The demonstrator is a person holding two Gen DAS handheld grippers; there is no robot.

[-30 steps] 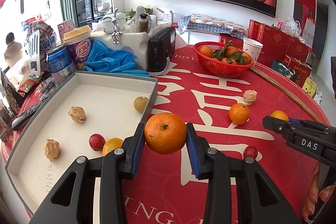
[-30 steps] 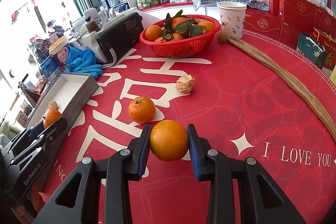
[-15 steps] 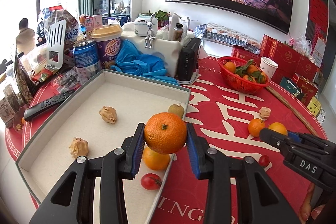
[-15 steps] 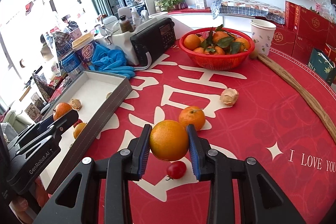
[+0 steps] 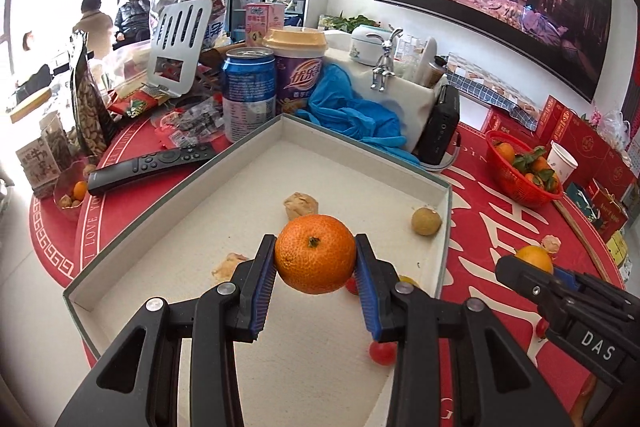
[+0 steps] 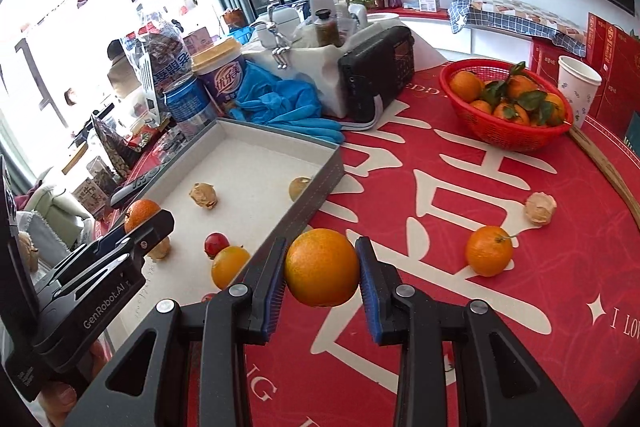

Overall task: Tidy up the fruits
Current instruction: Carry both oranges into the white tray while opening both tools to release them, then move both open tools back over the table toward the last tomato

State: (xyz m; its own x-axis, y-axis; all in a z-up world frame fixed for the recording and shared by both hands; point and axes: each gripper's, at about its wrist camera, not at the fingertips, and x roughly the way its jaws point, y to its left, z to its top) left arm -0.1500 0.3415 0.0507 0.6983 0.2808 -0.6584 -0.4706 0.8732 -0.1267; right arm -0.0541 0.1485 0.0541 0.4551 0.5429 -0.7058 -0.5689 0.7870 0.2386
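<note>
My left gripper (image 5: pixel 316 267) is shut on a mandarin (image 5: pixel 315 253) and holds it above the grey box tray (image 5: pixel 256 183). It also shows in the right wrist view (image 6: pixel 144 223). My right gripper (image 6: pixel 322 269) is shut on an orange (image 6: pixel 322 267), above the red table just right of the tray's edge (image 6: pixel 316 195). In the tray lie an orange (image 6: pixel 229 265), a cherry tomato (image 6: pixel 216 243), a longan (image 5: pixel 426 221) and dried husk fruits (image 5: pixel 300 205). On the table lie a mandarin (image 6: pixel 489 250) and a husk fruit (image 6: pixel 540 208).
A red basket of mandarins (image 6: pixel 506 107) and a paper cup (image 6: pixel 578 85) stand at the back right. A radio (image 6: pixel 376 75), blue gloves (image 6: pixel 280 103), cans and snack packs crowd behind the tray. A remote (image 5: pixel 152 167) lies left of it. A wooden stick (image 6: pixel 608 167) runs along the right.
Both grippers have moved left with their fruit. The left one now hangs over the tray's inside; the right one has come up to the tray's right edge.
</note>
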